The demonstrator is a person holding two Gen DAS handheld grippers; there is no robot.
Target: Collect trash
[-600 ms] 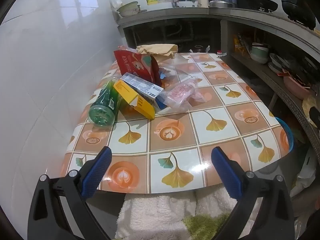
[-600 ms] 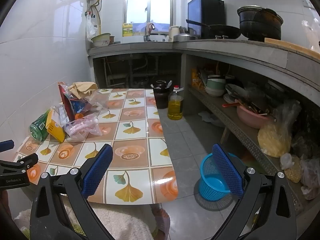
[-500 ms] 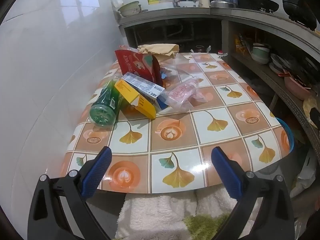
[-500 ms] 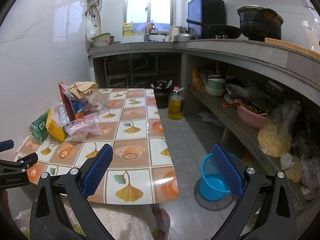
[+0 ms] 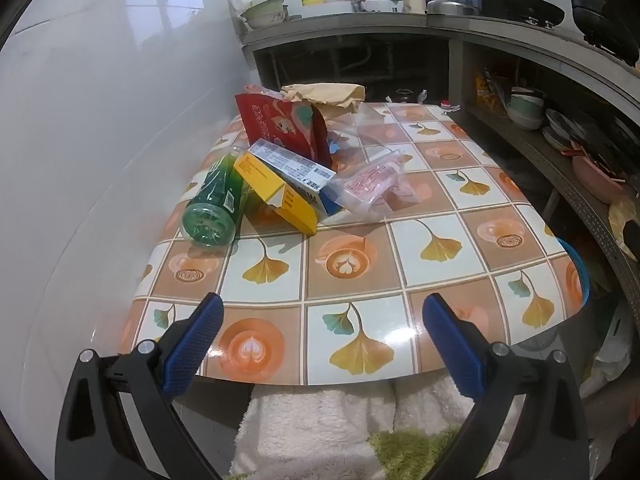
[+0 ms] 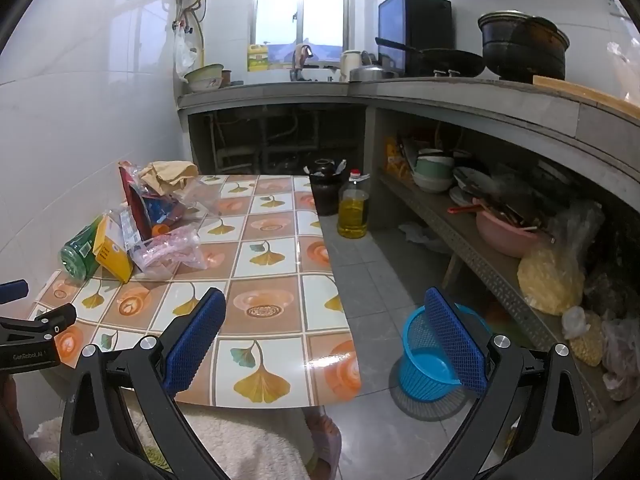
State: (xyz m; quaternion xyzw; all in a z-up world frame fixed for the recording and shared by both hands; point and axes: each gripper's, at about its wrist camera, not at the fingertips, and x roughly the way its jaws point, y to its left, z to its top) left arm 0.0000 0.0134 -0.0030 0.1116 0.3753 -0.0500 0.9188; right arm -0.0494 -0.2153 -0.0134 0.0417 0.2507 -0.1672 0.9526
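- Left gripper (image 5: 320, 344) hangs over the table's (image 5: 440, 280) near edge, jaws spread wide, empty.
- Right gripper (image 6: 324, 336) likewise gapes, empty.
- Trash: green bottle (image 5: 214, 204), yellow box (image 5: 276, 192) and bags, heaped by the wall.
- Blue basket (image 6: 432, 360) sits on the floor, right of the table.

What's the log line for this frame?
left tongs: open, empty | right tongs: open, empty | trash pile: on table, untouched | blue basket: on floor

Tiled-pattern table (image 5: 360, 280) bears green bottle (image 5: 212, 208), yellow box (image 5: 276, 196).
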